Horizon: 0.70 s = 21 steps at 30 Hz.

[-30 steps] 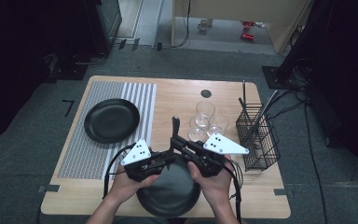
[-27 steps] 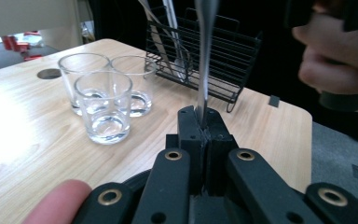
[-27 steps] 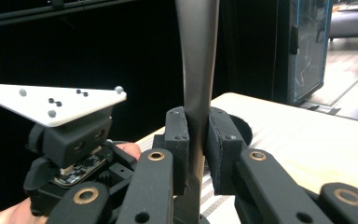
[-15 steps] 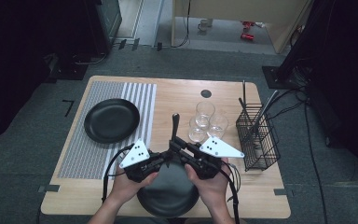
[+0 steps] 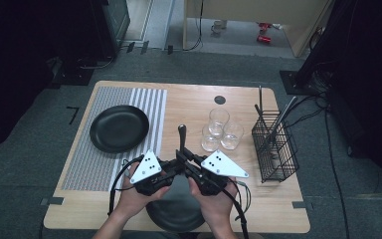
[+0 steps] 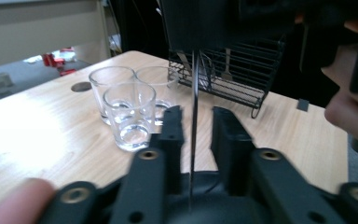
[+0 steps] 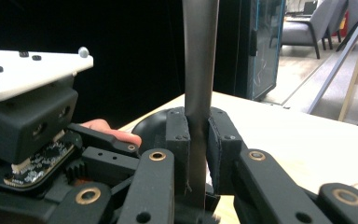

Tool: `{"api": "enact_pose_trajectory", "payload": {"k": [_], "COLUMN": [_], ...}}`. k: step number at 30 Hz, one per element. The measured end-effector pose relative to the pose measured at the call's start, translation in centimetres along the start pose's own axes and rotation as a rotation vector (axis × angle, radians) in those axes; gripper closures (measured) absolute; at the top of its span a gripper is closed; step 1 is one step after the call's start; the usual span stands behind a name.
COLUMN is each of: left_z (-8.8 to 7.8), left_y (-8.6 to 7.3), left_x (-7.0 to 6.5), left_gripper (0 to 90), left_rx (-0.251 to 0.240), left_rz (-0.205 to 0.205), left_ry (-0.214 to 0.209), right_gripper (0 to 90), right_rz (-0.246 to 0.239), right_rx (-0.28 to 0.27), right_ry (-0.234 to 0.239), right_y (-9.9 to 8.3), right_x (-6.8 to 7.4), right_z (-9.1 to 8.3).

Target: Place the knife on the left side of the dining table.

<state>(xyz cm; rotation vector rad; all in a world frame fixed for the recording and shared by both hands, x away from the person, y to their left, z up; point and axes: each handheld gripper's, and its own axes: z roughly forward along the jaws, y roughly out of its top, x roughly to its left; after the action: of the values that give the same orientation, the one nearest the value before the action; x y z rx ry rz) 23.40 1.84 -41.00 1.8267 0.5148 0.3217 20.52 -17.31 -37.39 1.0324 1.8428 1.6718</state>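
the table [image 5: 189,107] carried a striped mat [image 5: 99,164] with a black plate [image 5: 118,127] on it, a wire basket [image 5: 273,147] of cutlery at the right edge, three glasses [image 5: 220,130] near the middle, and a second black plate [image 5: 176,211] at the near edge, under the hands. over that near plate the two grippers met around a knife [image 5: 181,137] standing upright, handle up. the right gripper [image 7: 197,126] was clenched on its flat blade, pads pressing both faces. the left gripper [image 6: 195,122] had just been opening: the blade's thin edge stood between its jaws with a gap on each side, so it was released. the step in hand looked like a handover, right taking the knife from left. next, the left gripper probably needed to back away clear of the blade, then the right could carry the knife toward the basket without tilting it into the glasses.
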Motion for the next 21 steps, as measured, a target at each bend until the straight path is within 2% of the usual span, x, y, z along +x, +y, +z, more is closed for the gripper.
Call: {"api": "enact_pose_trajectory", "payload": {"k": [2, 4, 6, 7, 10, 16, 19, 21], "left_z": [0.0, -0.1, -0.3, -0.4, -0.7, -1.9, -3.0, -4.0], "left_y": [0.0, 0.0, 0.1, 0.2, 0.3, 0.6, 1.2, 1.6], "left_x": [0.0, 0.1, 0.2, 0.3, 0.4, 1.7, 2.3, 2.8], "left_gripper": [65.3, 60.3, 54.7, 52.8, 46.4, 44.4, 44.3, 44.3], "left_rx": [0.004, -0.002, -0.008, -0.009, -0.011, -0.029, -0.044, -0.071], "left_rz": [0.001, -0.014, -0.036, -0.044, -0.036, -0.063, -0.06, -0.077], "left_ry": [0.018, 0.018, 0.001, -0.021, -0.058, -0.049, -0.018, -0.001], "right_gripper": [81.7, 81.8, 81.7, 81.7, 81.7, 81.7, 81.8, 81.8], "right_rz": [-0.003, -0.002, -0.005, -0.004, -0.009, -0.008, -0.009, -0.008], "right_rx": [-0.014, -0.025, -0.036, -0.036, -0.045, -0.042, -0.03, -0.022], "right_ry": [-0.016, -0.028, -0.047, -0.054, -0.069, -0.096, -0.099, -0.094], "right_y": [0.2, 0.3, 0.5, 0.5, 0.6, 0.3, -0.2, -0.5], "right_x": [-0.2, -0.4, -0.6, -0.6, -1.0, -1.4, -1.4, -1.3], "right_z": [-0.2, -0.4, -0.6, -0.7, -1.0, -1.3, -1.1, -0.8]}}
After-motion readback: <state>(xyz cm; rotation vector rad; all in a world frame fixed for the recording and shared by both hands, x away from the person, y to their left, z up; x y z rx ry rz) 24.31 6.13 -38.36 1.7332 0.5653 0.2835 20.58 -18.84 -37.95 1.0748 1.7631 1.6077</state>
